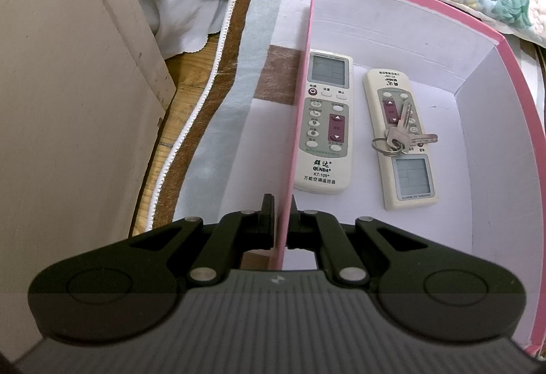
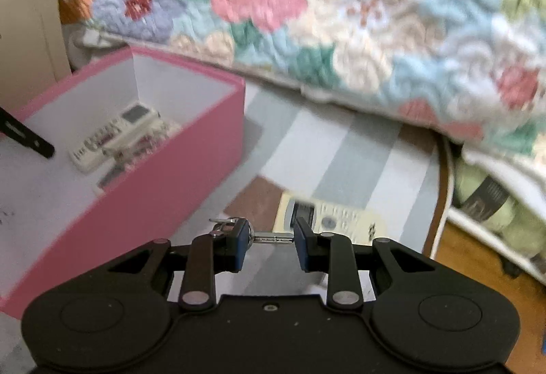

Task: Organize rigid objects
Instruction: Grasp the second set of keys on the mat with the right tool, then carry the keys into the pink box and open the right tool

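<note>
— Metal key (image 2: 273, 238) sits crosswise in the right claw (image 2: 269, 242), its blade spanning the gap from pad to pad, so that claw is pinching the key, clear of the rug and just beside the pink box (image 2: 177, 182). A ring or second piece hangs at its left end, too blurred to say which.

— What could go wrong from there?

— I judge the grip thin: a key caught end to end can pivot or pop out if the claw tilts, and it would drop on the striped rug (image 2: 341, 148) outside the box. The dangling end could also snag the box's rim on the way over.

— And the left claw (image 1: 280, 223)?

— Pressed together on the box's near wall, one finger each side, steadying it. If it lets go or tugs, the light cardboard may slide.

— What is in the box?

— Two cream remotes lie flat on its white floor: the QUNDA remote (image 1: 325, 124) against the wall the left claw holds, the second remote (image 1: 401, 138) beside it, turned the other way. A bunch of keys (image 1: 399, 133) rests on the second one.

— Anything outside the box?

— A third remote (image 2: 341, 220) lies on the rug just beyond the right claw. The floral quilt (image 2: 341, 15) hangs behind the box.
</note>
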A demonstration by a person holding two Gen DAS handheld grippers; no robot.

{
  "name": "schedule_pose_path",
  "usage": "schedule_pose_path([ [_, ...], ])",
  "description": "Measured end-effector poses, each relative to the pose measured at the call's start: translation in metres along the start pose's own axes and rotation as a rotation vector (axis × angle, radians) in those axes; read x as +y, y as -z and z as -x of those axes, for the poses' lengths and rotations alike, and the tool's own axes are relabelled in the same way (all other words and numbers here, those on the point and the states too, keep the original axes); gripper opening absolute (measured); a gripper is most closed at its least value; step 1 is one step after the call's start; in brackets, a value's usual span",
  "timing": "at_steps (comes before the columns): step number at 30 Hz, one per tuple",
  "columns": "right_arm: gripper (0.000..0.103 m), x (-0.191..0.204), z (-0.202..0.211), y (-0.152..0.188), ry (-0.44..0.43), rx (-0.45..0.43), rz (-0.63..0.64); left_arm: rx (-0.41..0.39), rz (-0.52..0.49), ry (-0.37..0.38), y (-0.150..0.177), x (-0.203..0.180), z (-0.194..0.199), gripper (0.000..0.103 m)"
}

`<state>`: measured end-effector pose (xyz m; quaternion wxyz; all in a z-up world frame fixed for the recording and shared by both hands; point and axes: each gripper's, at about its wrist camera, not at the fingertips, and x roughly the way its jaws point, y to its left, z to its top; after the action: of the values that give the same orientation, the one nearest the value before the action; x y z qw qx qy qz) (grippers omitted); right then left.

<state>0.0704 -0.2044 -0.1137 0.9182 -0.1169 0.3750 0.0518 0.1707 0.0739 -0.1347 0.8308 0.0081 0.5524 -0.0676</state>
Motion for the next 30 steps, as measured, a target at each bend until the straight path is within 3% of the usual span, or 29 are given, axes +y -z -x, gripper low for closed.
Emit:
schedule_pose_path([
  [7, 0.033, 0.012, 0.042, -0.03, -0.012, -0.104, 0.015, -0.001, 0.001, 0.001, 0.001, 0.001, 0.0, 0.005],
  [15, 0.033, 0.043, 0.052, -0.079, -0.17, -0.152, 0.002, -0.001, 0.012, 0.007, 0.001, 0.003, 0.0, 0.004],
  [20, 0.033, 0.071, 0.021, -0.115, -0.26, -0.086, 0.004, 0.0, 0.012, 0.016, 0.001, 0.004, 0.0, 0.004],
  [24, 0.033, 0.091, -0.029, -0.133, -0.303, 0.028, -0.03, -0.001, 0.009, 0.017, 0.0, 0.004, 0.0, 0.004],
  [30, 0.034, 0.113, -0.095, -0.134, -0.291, 0.131, -0.021, -0.003, 0.008, 0.027, 0.0, 0.006, 0.0, 0.004],
])
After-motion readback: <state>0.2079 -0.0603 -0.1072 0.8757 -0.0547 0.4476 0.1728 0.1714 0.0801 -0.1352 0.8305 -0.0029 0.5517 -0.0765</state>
